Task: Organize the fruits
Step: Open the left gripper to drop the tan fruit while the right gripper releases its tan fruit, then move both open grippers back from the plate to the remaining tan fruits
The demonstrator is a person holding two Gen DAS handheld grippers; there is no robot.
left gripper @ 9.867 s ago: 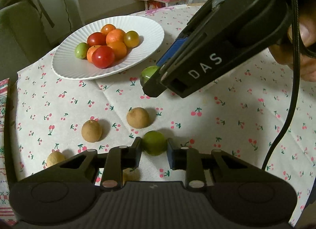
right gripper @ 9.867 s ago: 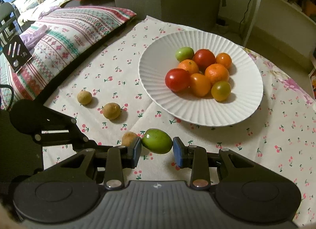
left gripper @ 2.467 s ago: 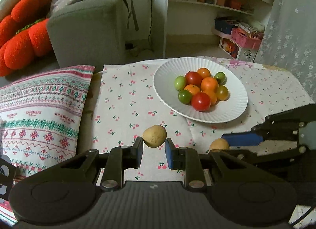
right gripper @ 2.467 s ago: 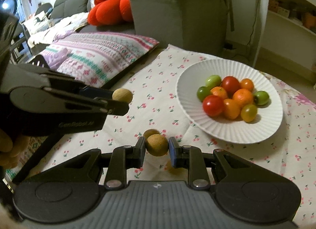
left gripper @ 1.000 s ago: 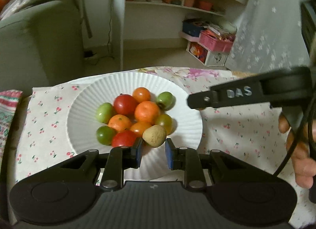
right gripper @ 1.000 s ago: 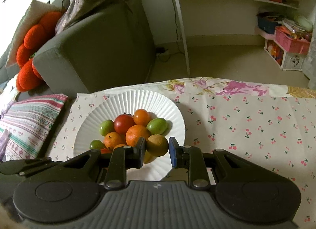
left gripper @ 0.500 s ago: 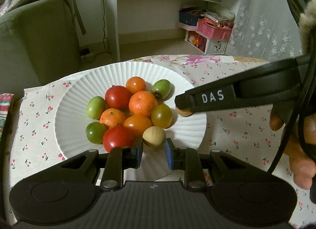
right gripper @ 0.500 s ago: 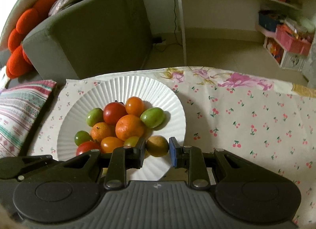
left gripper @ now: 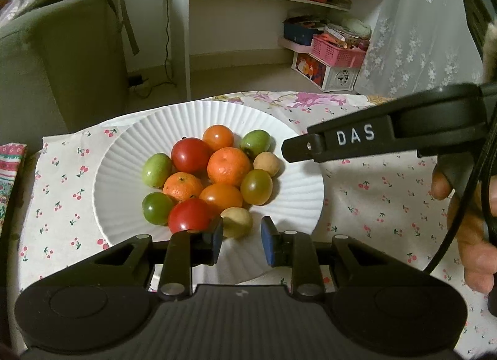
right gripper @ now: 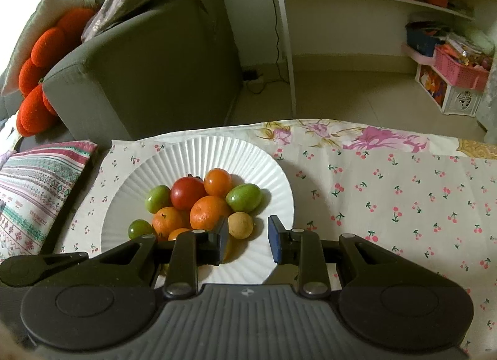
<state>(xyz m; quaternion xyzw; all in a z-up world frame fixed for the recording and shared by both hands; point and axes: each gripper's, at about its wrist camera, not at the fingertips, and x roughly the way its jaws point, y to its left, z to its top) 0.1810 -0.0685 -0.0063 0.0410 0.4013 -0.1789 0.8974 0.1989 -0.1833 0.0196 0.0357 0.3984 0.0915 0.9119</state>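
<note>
A white ribbed plate (left gripper: 304, 204) holds a pile of red, orange and green fruits (left gripper: 228, 165). My left gripper (left gripper: 240, 235) hovers over the plate's near edge. Its jaws are opening, and a pale brown fruit (left gripper: 236, 222) lies on the plate between them with a gap on its right side. My right gripper (right gripper: 248, 235) is over the plate (right gripper: 279, 179) too. Its jaws are also opening around a tan fruit (right gripper: 240, 225), which rests against the pile and is clear of the right pad. In the left wrist view the right gripper (left gripper: 287, 150) reaches in from the right beside that tan fruit (left gripper: 267, 164).
A cherry-print cloth (right gripper: 403, 198) covers the table. A striped cushion (right gripper: 31, 192) lies at the left and a grey sofa (right gripper: 139, 64) stands behind it. White shelves and a pink basket (left gripper: 335, 49) are beyond the table. A person's hand (left gripper: 472, 229) holds the right gripper.
Both grippers have come down to the plate and their jaws have parted. The two brown fruits now rest on the plate beside the pile instead of being pinched.
</note>
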